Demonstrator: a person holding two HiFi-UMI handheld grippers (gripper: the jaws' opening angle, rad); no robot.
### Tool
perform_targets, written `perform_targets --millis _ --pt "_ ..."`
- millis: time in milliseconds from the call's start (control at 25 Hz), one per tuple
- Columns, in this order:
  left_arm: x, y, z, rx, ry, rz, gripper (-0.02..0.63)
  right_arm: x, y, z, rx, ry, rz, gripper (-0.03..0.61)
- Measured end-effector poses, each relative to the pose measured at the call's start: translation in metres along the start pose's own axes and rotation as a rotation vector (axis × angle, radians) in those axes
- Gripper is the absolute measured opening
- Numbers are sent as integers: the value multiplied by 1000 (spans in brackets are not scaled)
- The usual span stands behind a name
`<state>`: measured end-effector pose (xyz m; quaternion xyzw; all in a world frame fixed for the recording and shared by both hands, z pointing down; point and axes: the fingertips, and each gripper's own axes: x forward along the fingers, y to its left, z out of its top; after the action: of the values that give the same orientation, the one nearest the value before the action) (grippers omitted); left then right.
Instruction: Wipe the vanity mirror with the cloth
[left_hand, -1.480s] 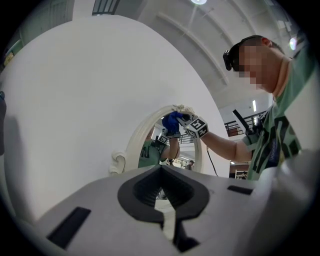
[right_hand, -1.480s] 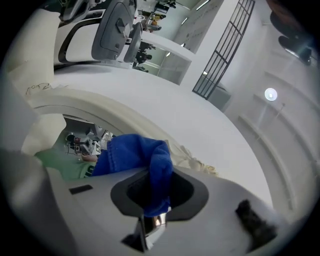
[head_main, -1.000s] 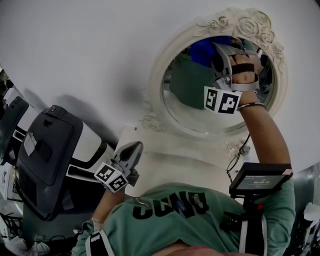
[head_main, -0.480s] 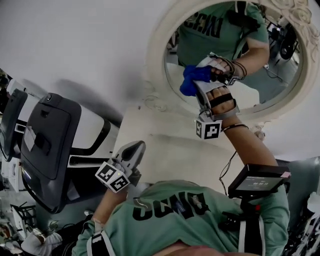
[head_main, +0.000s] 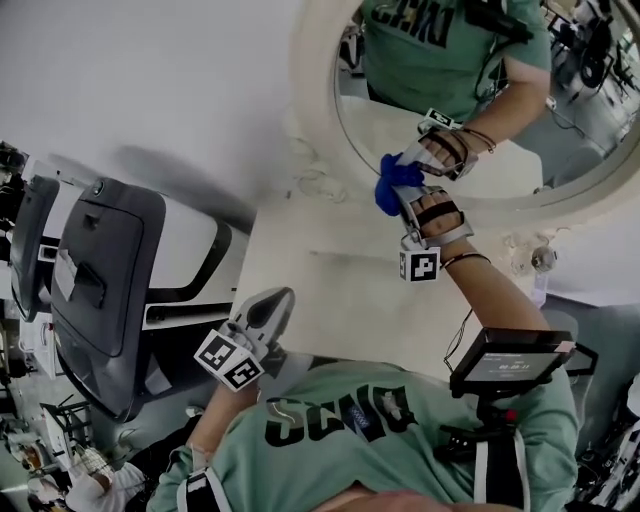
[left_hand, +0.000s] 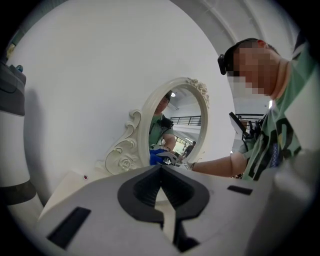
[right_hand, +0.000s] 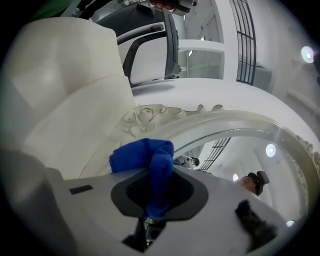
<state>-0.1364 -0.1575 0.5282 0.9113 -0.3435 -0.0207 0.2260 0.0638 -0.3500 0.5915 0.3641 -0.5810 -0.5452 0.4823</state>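
1 cloth (right_hand: 145, 155) clamped in right tongs (right_hand: 159, 174), at mirror (head_main: 312, 100) rim

I see a dark grey machine (head_main: 100, 280) far left, white tabletop (head_main: 330, 300) right of it, small screen (head_main: 512, 357) near right, white wall (head_main: 150, 80) behind.

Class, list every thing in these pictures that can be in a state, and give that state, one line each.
Right gripper: shut on the blue cloth.
Blue cloth: bunched, pressed against the mirror's lower edge.
Left gripper: shut, empty, held low, away from the mirror.
Vanity mirror: upright against the wall.
Chest-mounted screen: lit.
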Motion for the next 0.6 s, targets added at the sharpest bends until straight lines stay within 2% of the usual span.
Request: perform_targets --millis 160,240,480,600 --pt "-11 -18 11 14 -22 -21 9 -12 -1 15 -10 -13 102 49" --pt "-13 -26 23 29 -53 -34 9 -22 -35 13 -31 -16 74 49" --pt "0 -48 71 100 -184 -96 9 -70 -251 -7 -31 -37 -254 49" --pt "0 -59 90 127 -234 -117 9 -98 -344 -20 -48 -9 -393 50"
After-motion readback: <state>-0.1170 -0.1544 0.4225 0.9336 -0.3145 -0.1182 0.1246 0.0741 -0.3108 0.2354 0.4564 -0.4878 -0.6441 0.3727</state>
